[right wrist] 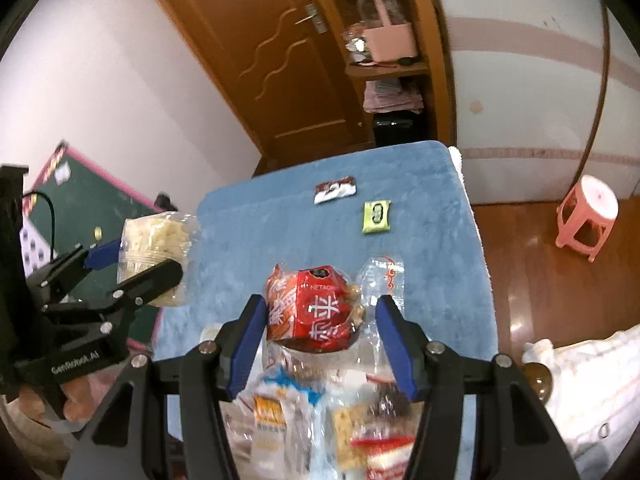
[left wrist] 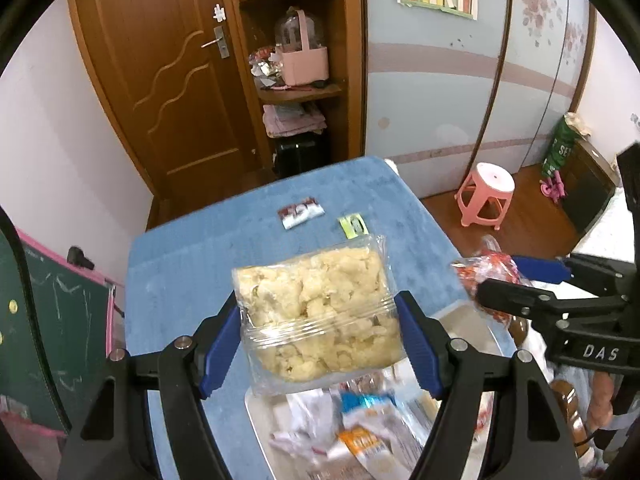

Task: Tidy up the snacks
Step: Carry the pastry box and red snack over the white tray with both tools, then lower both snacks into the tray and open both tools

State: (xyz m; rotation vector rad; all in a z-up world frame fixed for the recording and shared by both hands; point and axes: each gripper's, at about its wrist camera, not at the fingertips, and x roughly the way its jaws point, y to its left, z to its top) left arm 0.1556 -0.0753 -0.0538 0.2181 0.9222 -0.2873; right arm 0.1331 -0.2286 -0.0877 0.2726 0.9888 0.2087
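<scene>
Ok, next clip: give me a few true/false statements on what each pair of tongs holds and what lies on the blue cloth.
1. The left tongs hold a clear bag of pale snacks. True.
2. The right tongs are empty. False: they grip a red packet.
3. Two small packets, dark and green, lie on the blue cloth. True.
4. Both held snacks rest on the cloth. False: both are lifted above a tray of snacks.
</scene>
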